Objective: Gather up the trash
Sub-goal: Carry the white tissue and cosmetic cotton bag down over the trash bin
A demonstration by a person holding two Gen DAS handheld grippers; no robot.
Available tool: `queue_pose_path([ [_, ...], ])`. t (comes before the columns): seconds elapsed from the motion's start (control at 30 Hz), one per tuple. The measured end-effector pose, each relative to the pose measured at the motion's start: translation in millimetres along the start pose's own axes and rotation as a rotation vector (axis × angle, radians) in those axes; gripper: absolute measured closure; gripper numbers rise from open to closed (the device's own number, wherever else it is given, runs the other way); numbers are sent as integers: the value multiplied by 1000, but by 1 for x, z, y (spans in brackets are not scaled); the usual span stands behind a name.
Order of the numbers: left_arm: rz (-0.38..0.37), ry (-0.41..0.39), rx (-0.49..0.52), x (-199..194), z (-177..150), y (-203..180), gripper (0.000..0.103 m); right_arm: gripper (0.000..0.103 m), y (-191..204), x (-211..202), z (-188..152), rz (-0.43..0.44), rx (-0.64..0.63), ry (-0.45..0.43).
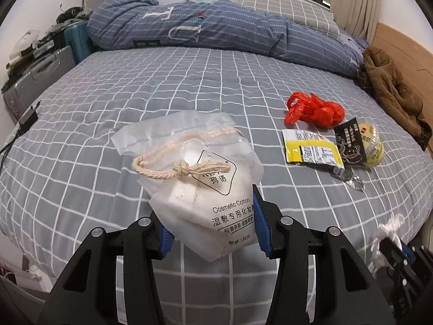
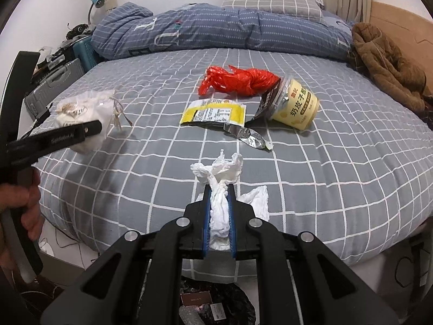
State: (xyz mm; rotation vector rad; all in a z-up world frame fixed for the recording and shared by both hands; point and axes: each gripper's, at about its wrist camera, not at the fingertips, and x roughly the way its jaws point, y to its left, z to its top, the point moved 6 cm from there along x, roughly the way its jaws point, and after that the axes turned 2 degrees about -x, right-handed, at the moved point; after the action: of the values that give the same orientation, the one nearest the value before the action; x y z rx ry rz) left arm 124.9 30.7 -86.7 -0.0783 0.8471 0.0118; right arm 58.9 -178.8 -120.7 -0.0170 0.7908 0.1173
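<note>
Left hand-held gripper (image 1: 213,227) clamping frosted, rope-tied cotton-pad pouch (image 1: 200,178), right hand-held gripper (image 2: 219,216) pinching crumpled white tissue (image 2: 220,187), glossy red plastic bag (image 2: 238,81) far on checked bed (image 2: 338,162).

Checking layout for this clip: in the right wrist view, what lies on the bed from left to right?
Cotton bag held in the left gripper → yellow wrapper → tissue in the right gripper → yellow cup → brown coat.
</note>
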Motion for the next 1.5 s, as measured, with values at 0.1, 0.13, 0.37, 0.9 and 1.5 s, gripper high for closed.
queue_pose_path([
  [0.1,-2,-2,0,-8,-6,0,56,93,3,-7,1,4,-6,-13],
  [0.13,-3,-2,0,-12,-9,0,56,93,4,-10,1,6,-7,-18],
  [0.37,-17,-9,0,-35,-27,-2,56,93,8,-27,2,16,-14,-48],
  [0.9,-62,-10,18,-81,-73,-19,56,93,3,-59,-18,12,-6,-62],
  [1.5,-54,25,39,-100,-128,-22,56,93,17,-71,-53,18,-25,-28],
])
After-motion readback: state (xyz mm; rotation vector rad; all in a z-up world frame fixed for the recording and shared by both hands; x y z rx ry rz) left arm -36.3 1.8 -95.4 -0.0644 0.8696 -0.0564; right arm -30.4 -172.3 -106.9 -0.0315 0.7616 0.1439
